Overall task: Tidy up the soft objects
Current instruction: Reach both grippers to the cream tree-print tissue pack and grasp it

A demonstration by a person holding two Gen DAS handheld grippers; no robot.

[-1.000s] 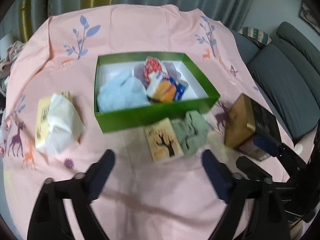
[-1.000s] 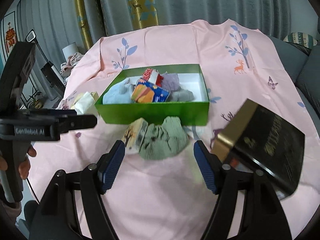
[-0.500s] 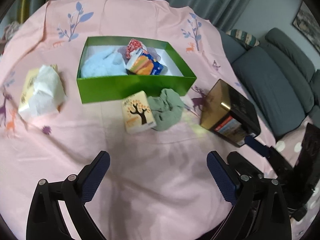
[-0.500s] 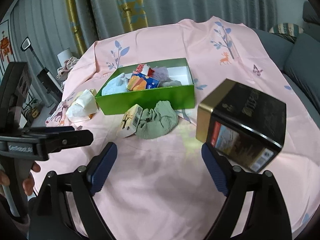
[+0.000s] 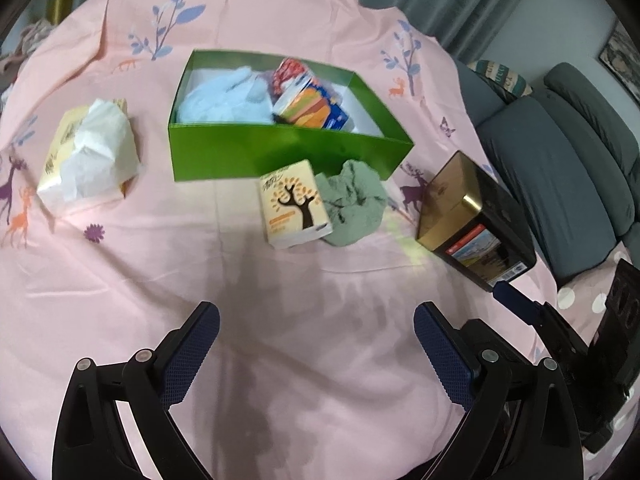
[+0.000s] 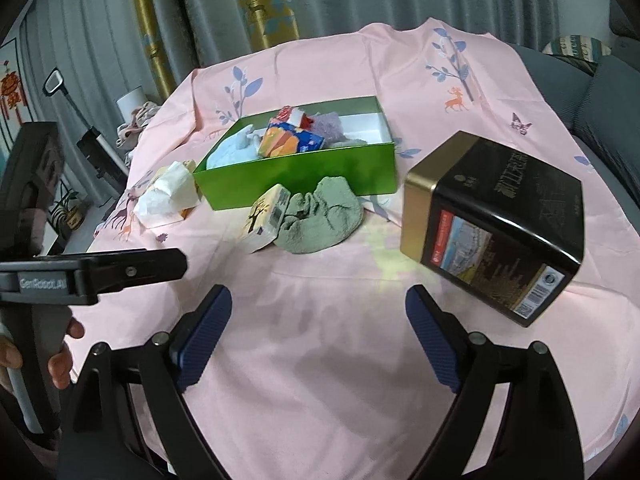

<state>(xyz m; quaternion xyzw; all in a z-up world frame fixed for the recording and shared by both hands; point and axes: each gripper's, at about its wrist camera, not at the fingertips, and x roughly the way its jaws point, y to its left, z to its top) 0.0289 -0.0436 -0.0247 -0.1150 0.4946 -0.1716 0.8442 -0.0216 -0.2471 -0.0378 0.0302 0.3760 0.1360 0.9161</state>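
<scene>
A green box (image 5: 288, 152) (image 6: 300, 176) sits mid-table with a light blue cloth (image 5: 224, 96), a colourful pack (image 5: 316, 108) and a purple cloth (image 6: 328, 128) inside. A crumpled green cloth (image 5: 354, 208) (image 6: 320, 220) lies against its front wall, touching a tissue pack with a tree print (image 5: 294, 204) (image 6: 266, 216). My left gripper (image 5: 316, 316) is open over bare tablecloth, short of both. My right gripper (image 6: 319, 300) is also open and holds nothing. The left gripper's body (image 6: 120, 272) shows at the right view's left edge.
A black-and-gold tin (image 5: 476, 220) (image 6: 496, 224) lies on its side right of the cloth. A yellow tissue box with white tissue pulled out (image 5: 90, 152) (image 6: 168, 196) sits left of the green box. A pink printed tablecloth covers the table. A grey sofa (image 5: 560, 168) stands to the right.
Both grippers have drawn back from the box, so the cloth and tissue pack sit farther off. The right jaws have spread wider. Nothing on the table has moved.
</scene>
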